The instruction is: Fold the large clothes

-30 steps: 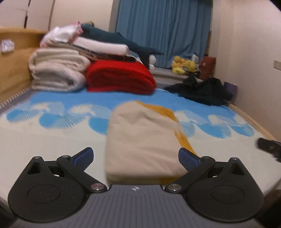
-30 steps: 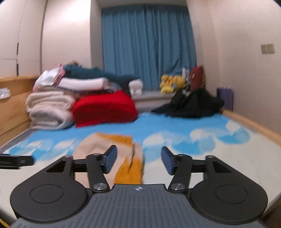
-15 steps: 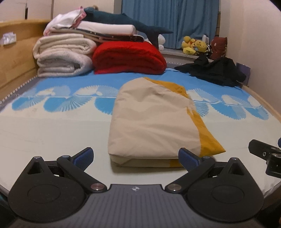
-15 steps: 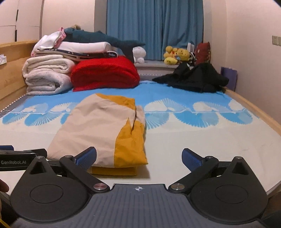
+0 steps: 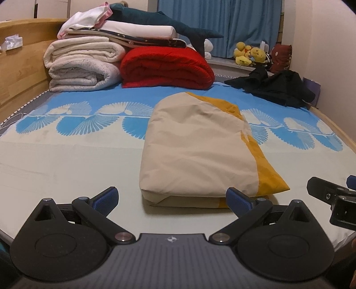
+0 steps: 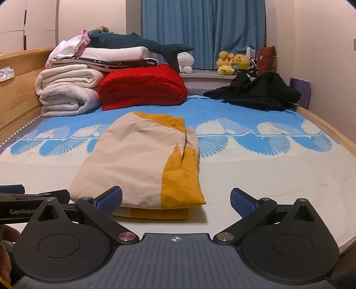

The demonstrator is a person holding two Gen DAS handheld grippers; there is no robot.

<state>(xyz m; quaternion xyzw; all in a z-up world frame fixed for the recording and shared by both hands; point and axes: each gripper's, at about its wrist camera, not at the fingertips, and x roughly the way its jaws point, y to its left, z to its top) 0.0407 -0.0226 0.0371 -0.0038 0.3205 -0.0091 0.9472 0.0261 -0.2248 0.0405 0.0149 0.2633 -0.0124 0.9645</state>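
Note:
A folded beige and mustard-yellow garment (image 5: 198, 151) (image 6: 138, 160) lies flat on the bed, its near edge just ahead of both grippers. My left gripper (image 5: 172, 199) stands open, its blue pads wide apart, with nothing between them; the garment's near edge lies just beyond the pads. My right gripper (image 6: 176, 199) is open at its widest and holds nothing, a little short of the garment's yellow corner. In the left wrist view the right gripper's side (image 5: 331, 197) shows at the right edge, and the left one's side (image 6: 33, 197) shows at the left of the right wrist view.
Rolled white blankets (image 5: 82, 66) and a red blanket (image 5: 164, 66) are stacked at the head of the bed (image 5: 66, 160), with a plush shark (image 5: 160, 20) on top. Black clothes (image 5: 278, 89) lie at the far right by the wall. A wooden headboard (image 5: 20, 66) runs along the left.
Both grippers dipped down towards the bed, so the garment sits lower and clearer in view. The right gripper's jaws went from partly closed to fully open.

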